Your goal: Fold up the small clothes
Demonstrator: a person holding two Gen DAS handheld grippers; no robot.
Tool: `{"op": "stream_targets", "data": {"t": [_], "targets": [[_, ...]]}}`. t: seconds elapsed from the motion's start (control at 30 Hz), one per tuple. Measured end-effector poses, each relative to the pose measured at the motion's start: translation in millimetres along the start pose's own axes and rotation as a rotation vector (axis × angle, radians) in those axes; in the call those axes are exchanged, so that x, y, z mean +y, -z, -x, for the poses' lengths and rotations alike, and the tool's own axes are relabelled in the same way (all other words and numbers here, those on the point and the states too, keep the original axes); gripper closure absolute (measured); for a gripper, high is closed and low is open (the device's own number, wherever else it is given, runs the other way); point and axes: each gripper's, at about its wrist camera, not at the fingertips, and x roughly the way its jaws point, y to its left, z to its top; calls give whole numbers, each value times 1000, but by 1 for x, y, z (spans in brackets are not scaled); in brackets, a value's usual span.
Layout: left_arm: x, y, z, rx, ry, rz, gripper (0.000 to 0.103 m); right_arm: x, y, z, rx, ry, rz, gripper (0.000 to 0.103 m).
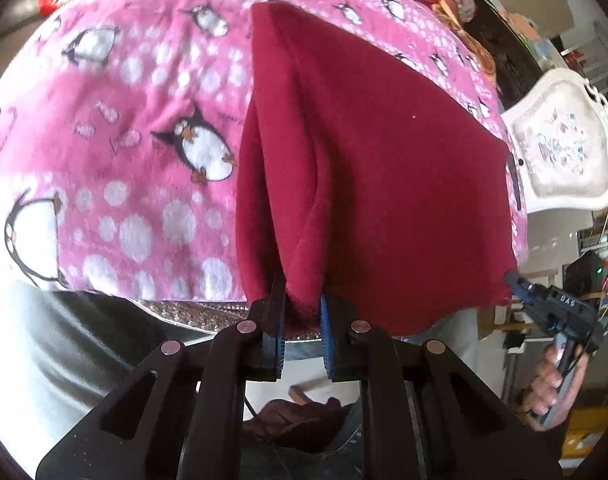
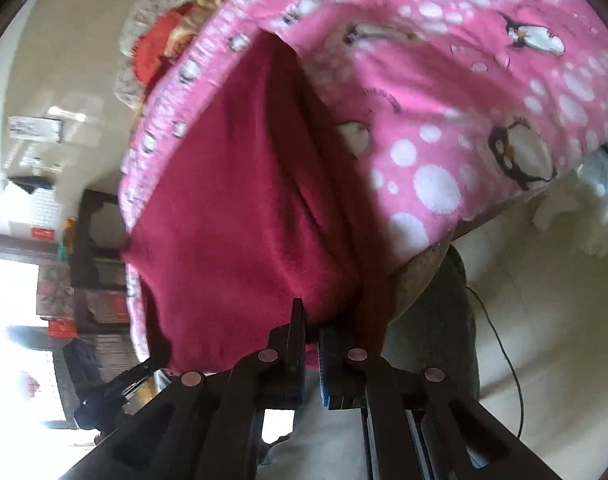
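A dark red fleece garment [image 1: 368,160] lies on a pink penguin-print blanket [image 1: 123,128] and hangs over its near edge. My left gripper [image 1: 301,312] is shut on a bunched fold at the garment's near left hem. At the far right of the left wrist view my right gripper [image 1: 512,280] pinches the garment's other near corner, with a hand on its handle. In the right wrist view the same red garment [image 2: 243,200] fills the middle and my right gripper [image 2: 312,328] is shut on its near edge. My left gripper [image 2: 151,364] shows at the lower left, at the garment's corner.
A white ornate chair back [image 1: 564,148] stands to the right of the blanket. Patterned red and yellow cloths [image 2: 171,36] are piled at the blanket's far end. Pale floor [image 2: 524,300] with a black cable lies on the right. Grey trouser legs of the person [image 1: 83,340] are below the blanket's edge.
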Motion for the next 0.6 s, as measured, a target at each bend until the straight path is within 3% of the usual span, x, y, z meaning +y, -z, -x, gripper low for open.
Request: {"op": "stream_targets", "data": {"t": [0.13, 0.27, 0.33, 0.4, 0.6], "targets": [[3, -1, -13, 40, -19, 8, 85, 5, -3, -6, 16, 51, 47, 99], [-4, 8, 5, 5, -36, -41, 83, 10, -3, -11, 25, 62, 53, 97], [-7, 13, 14, 5, -55, -79, 83, 17, -1, -4, 19, 69, 84, 91], [-10, 15, 25, -26, -91, -116, 82, 19, -2, 2, 17, 69, 98, 74], [-7, -10, 43, -110, -111, -95, 82, 26, -16, 16, -41, 66, 140, 60]]}}
